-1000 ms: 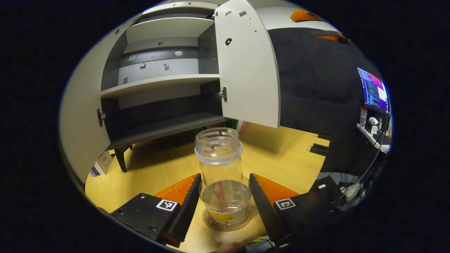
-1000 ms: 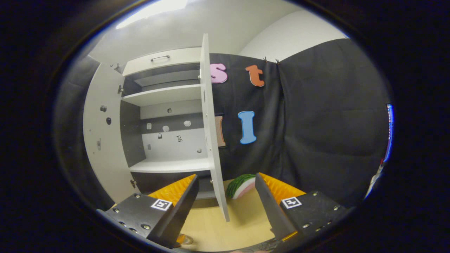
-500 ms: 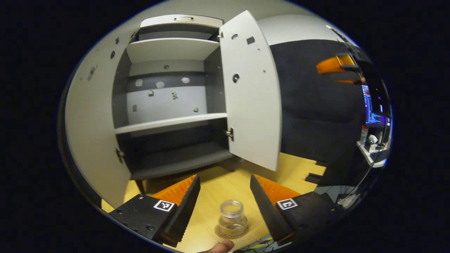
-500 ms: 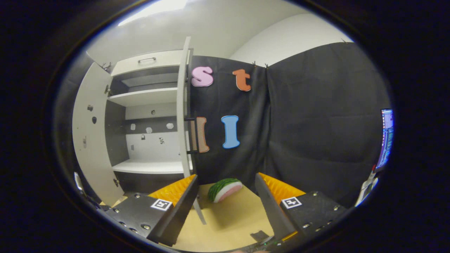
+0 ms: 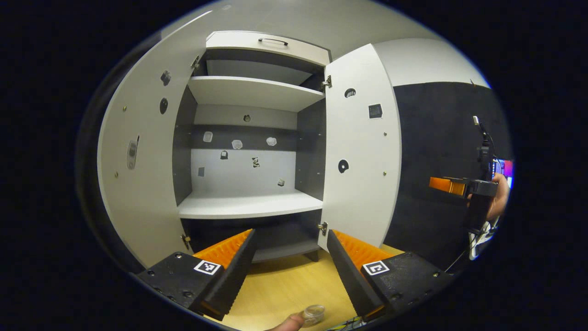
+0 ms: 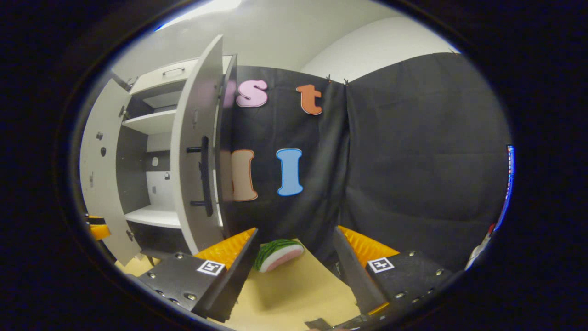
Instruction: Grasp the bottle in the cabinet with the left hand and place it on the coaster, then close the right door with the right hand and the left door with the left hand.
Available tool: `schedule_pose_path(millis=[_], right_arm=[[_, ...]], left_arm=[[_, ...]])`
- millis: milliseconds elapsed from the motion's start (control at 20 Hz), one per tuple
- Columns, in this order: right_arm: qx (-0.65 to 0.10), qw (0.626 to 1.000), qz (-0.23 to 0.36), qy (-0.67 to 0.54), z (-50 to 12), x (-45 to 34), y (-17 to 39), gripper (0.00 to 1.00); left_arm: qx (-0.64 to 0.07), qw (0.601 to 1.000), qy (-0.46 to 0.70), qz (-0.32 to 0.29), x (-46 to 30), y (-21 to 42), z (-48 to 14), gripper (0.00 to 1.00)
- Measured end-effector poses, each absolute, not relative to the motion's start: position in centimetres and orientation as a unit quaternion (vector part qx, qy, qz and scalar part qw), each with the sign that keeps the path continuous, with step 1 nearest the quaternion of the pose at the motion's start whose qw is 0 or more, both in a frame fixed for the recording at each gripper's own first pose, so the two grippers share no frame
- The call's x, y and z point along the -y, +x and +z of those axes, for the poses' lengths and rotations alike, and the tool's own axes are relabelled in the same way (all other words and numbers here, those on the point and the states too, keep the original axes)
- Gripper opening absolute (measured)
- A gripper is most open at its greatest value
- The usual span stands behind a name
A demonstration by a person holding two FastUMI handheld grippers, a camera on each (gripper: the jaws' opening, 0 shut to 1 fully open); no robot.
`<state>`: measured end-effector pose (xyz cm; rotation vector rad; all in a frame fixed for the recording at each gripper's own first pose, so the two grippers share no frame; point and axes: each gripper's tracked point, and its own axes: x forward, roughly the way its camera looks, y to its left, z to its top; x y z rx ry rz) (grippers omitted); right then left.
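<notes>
**Bottle off the shelves, both doors open**

In the left gripper view the left gripper (image 5: 290, 271) hangs over the pale wood-grain desk (image 5: 285, 289), its ridged, wedge-shaped jaws spread wide with nothing between them; the clear glass bottle (image 5: 313, 314) stands low at the view's edge, only its round rim showing, just beside a fingertip (image 5: 290, 322); the matte grey cabinet (image 5: 250, 151) shows two flat pale shelves, bare; its two slab doors stand open, the left door (image 5: 138, 161) and the right door (image 5: 360, 151). In the right gripper view the right gripper (image 6: 296, 271) also has its jaws parted and empty; the right door carries a dark bar handle (image 6: 204, 177); a watermelon-slice toy (image 6: 278, 253) lies on the desk.
</notes>
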<state>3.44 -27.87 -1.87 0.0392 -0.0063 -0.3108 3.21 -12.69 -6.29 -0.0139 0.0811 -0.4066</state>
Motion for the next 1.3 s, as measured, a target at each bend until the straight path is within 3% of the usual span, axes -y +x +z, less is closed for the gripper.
schedule_pose_path(millis=[200, 400, 450, 500, 550, 750, 950, 1050, 1100, 1300], right_arm=[[-0.02, 0.992, -0.117, 0.042, -1.3, 28.1, 8.5, 0.95], [-0.024, 0.992, -0.12, 0.036, 0.7, 27.9, 13.1, 0.98], [-0.021, 0.992, -0.118, 0.032, 1.4, 27.5, 14.0, 0.94], [-0.017, 0.994, -0.107, 0.033, 1.9, 26.5, 14.7, 0.98], [-0.02, 0.995, -0.087, 0.035, 2.2, 25.1, 15.4, 0.94], [-0.007, 0.999, -0.047, 0.003, 3.9, 21.1, 16.2, 0.98], [-0.008, 0.999, -0.046, 0.01, 3.8, 19.2, 15.9, 0.85], [-0.007, 0.999, -0.041, 0.015, 3.6, 17.7, 15.7, 0.85], [-0.007, 0.999, -0.038, 0.014, 3.5, 17.2, 15.7, 0.91], [-0.001, 1.0, -0.031, 0.004, 3.7, 15.3, 15.5, 0.91]], left_arm=[[-0.004, 0.982, 0.013, -0.189, 10.9, 4.9, -3.2, 0.97], [0.018, 0.987, 0.016, -0.156, 8.7, 6.3, -1.5, 0.97], [0.022, 0.988, 0.014, -0.15, 8.1, 6.5, -1.3, 0.97], [0.027, 0.989, 0.011, -0.144, 7.5, 6.6, -1.1, 0.97], [0.039, 0.991, 0.01, -0.131, 6.6, 6.8, -0.8, 0.97], [0.034, 0.992, 0.037, -0.112, 4.7, 7.1, -1.7, 0.97], [0.027, 0.993, 0.022, -0.108, 4.5, 4.8, -1.8, 0.96], [0.017, 0.994, 0.02, -0.104, 4.4, 3.7, -1.8, 0.97], [0.014, 0.994, 0.017, -0.105, 4.5, 3.1, -1.7, 0.96], [0.016, 0.994, 0.018, -0.105, 3.8, 0.5, -0.9, 0.96]])
